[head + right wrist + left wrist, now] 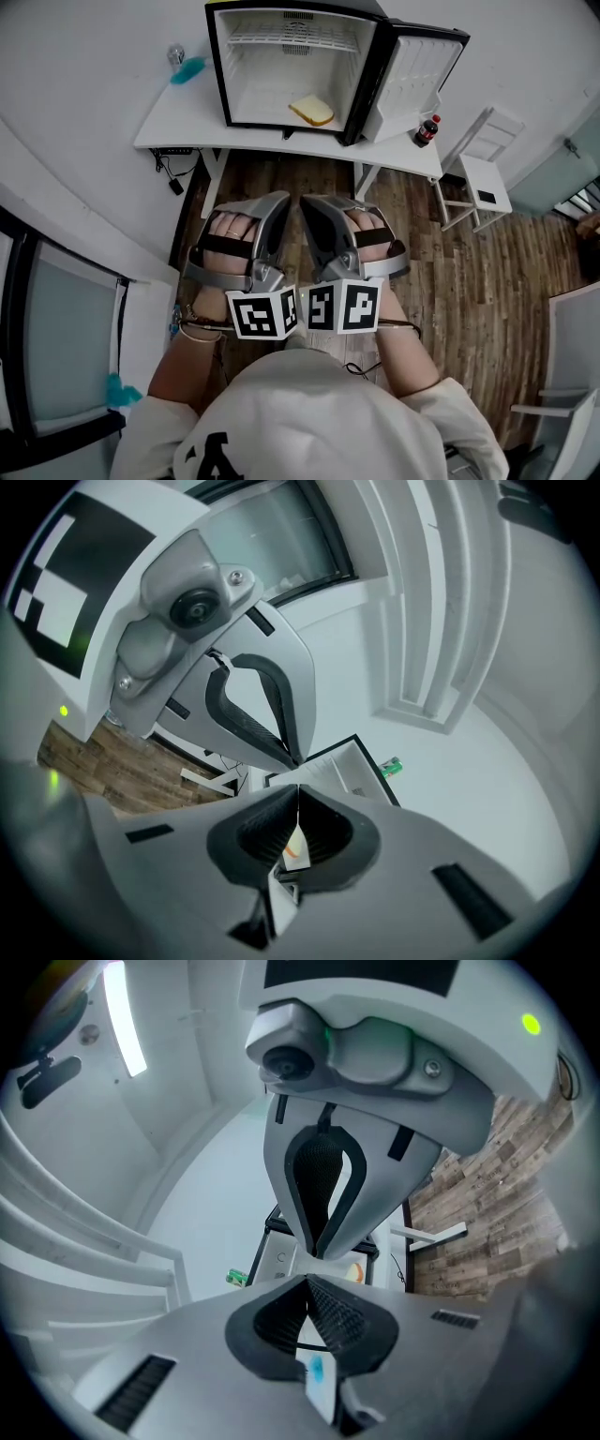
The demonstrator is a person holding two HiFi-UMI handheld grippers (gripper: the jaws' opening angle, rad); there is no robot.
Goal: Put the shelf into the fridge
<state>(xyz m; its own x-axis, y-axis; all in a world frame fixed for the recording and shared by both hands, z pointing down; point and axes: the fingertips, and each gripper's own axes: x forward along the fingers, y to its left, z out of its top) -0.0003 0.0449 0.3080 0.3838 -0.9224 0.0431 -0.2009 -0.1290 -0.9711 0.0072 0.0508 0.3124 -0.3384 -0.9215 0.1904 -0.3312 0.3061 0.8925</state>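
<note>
1. Two grippers: my left gripper [278,202] and right gripper [315,204] sit side by side near my body. Each has its jaws pressed together on nothing.
2. One fridge [215,67] stands far off on one white table [178,122], its door [412,80] swung right. Inside are one wire shelf [291,39], high up, and one bread slice [312,111].
3. One cola bottle [427,129] stands at the table's right end. Wooden floor [422,216] runs from the table edge back to me.

No legible text or numbers anywhere

Fridge [281,80] on table [180,120], bottle [427,129] right of it, bread [311,111] inside
</note>
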